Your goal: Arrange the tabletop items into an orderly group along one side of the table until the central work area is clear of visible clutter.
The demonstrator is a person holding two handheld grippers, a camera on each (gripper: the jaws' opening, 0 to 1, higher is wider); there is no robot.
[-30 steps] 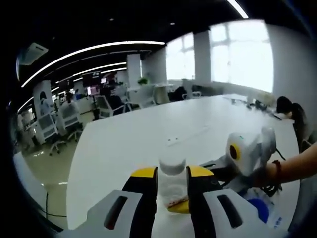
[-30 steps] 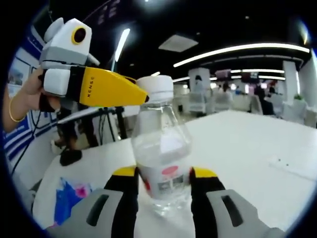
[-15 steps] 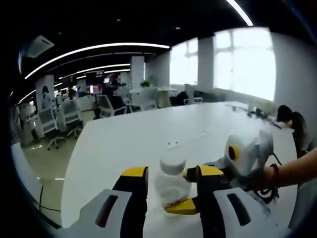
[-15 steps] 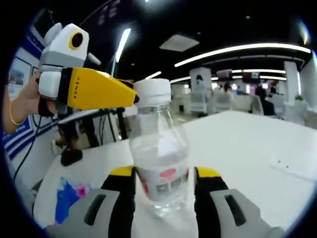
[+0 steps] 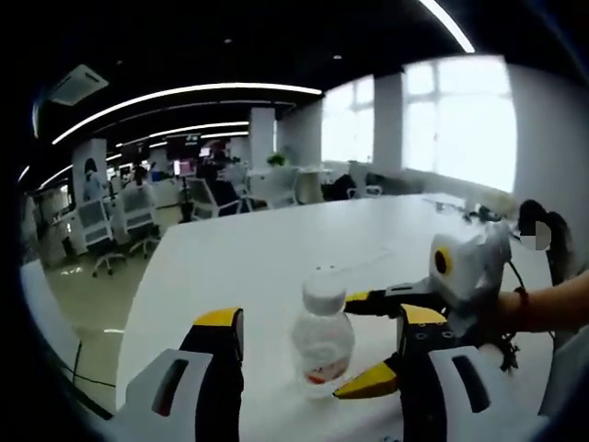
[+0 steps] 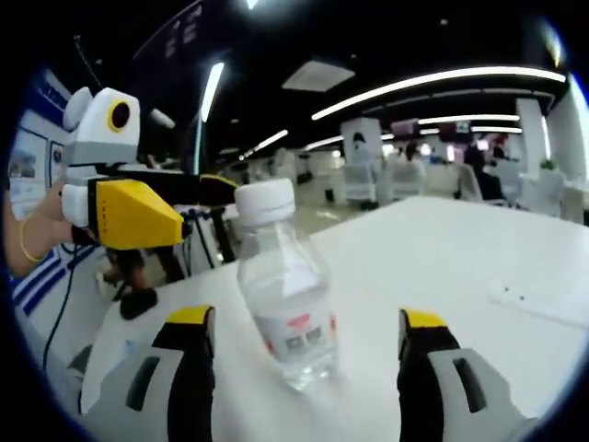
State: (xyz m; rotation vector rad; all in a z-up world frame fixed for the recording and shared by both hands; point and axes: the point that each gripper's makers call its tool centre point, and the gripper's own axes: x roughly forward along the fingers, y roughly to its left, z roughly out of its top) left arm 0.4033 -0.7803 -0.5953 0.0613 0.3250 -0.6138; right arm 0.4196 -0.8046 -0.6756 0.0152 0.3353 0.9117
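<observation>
Left gripper [image 5: 322, 327] has its 2 jaws spread wide, clear of the clear plastic bottle [image 5: 323, 341] standing upright on the white table [image 5: 248, 258] between them. Right gripper [image 6: 308, 327] is likewise spread apart, its jaws flanking the same bottle [image 6: 283, 299] without touching it. Each gripper shows in the other's view, left gripper [image 6: 120, 207] at the left and right gripper [image 5: 442, 285] at the right.

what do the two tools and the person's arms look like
Each tool has grey-white jaws with dark slots and yellow tips. Left tool: yellow wedge under a white block. Right tool: same white block. Bracelets: gold at the left wrist, dark red at the right.
</observation>
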